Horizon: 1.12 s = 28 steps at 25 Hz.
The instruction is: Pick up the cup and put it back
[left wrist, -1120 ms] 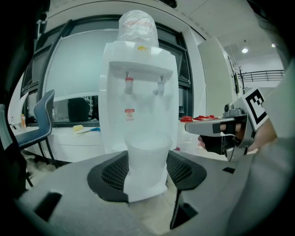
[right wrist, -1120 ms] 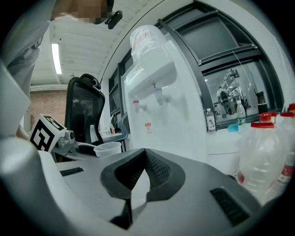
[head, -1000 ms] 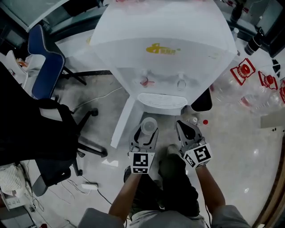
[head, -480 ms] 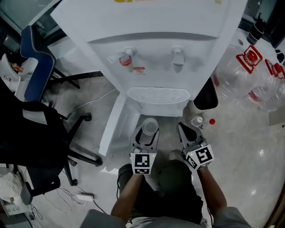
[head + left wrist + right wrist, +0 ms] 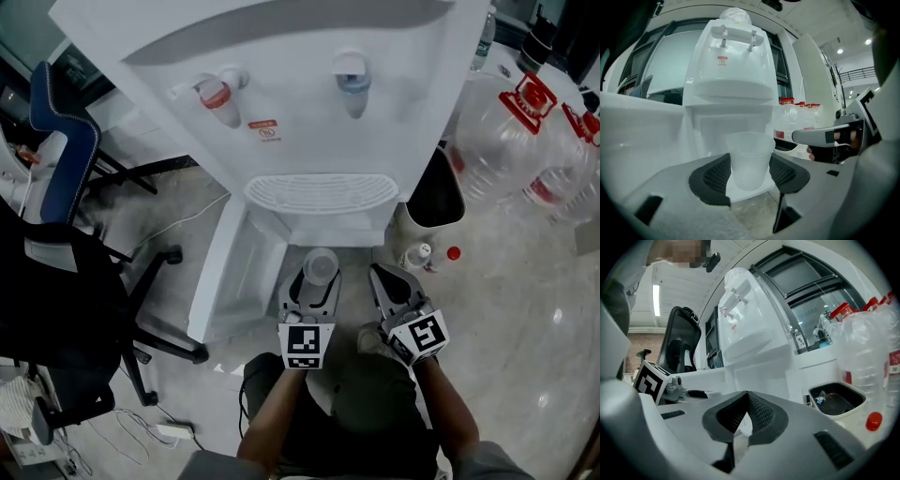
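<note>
Both tools have sunk in front of the water dispenser and now sit below its drip tray. Left tool clamps the clear cup upright; right tool, beside it, is closed and empty.

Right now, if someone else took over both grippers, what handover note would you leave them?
Left gripper: shut on the clear plastic cup, which is upright between its pads.
Right gripper: shut, with nothing in it, held beside the left one.
Place: the cup is off the floor in front of the water dispenser, on the person's side of the drip tray.
Done: the cup is picked up.
Left: set it back down and let go. The frames do not show which spot it came from.
</note>
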{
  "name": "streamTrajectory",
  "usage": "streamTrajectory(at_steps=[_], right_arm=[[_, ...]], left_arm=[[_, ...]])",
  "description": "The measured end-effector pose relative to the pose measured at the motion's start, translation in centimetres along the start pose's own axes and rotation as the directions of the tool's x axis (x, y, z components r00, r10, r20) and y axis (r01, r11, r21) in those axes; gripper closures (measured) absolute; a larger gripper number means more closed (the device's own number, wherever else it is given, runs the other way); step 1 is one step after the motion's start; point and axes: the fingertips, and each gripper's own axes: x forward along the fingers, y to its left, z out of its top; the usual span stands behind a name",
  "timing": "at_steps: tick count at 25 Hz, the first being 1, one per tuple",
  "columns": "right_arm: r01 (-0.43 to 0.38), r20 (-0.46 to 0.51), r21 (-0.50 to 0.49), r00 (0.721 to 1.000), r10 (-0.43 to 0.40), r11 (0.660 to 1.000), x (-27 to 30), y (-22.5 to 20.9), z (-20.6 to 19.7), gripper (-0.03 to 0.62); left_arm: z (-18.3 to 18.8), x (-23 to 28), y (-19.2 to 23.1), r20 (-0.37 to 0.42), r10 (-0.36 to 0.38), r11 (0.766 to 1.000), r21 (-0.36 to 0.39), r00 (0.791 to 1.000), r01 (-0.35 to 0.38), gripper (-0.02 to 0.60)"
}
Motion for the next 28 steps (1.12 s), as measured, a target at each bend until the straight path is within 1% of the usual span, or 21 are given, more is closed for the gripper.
streamTrajectory(at_steps=[4,7,11,16,21,28], right_arm=[[0.012,-0.004,0.011,1.0,-0.012,1.0,0.1,-1.0,-0.9,0.585],[0.024,-0.008,0.021,1.0,-0.023,0.999,0.2,-1.7,-1.2,0.585],[0.037,-0.006,0.018,0.999,-0.037,0.999,-0.1,-2.6,-1.3,0.585],[0.063,-0.006,0.021,0.998,-0.063,0.998,-0.4,-4.0,-1.3,0.585],[0.069,-0.017,0.042,0.998,-0.069,0.997,-1.1,-4.3,-1.7,0.585],[0.082,-0.041,0.046,0.996,-0.08,0.996,-2.2,-4.7,-2.3,0.585]], left_arm=[[-1.5,2.2,0.1,-0.01,-0.008,1.0,-0.008,1.0,0.008,0.322],[-2.3,4.3,0.4,-0.01,-0.013,1.0,0.005,1.0,0.013,0.322],[-3.1,7.4,0.4,-0.002,-0.018,1.0,-0.015,1.0,0.018,0.322],[-4.3,11.7,-0.1,0.008,-0.047,0.999,0.014,0.999,0.047,0.322],[-6.9,15.9,-0.6,-0.013,-0.082,0.996,0.019,0.997,0.082,0.322],[-10.7,20.1,-0.2,-0.042,-0.098,0.995,-0.018,0.994,0.097,0.322]])
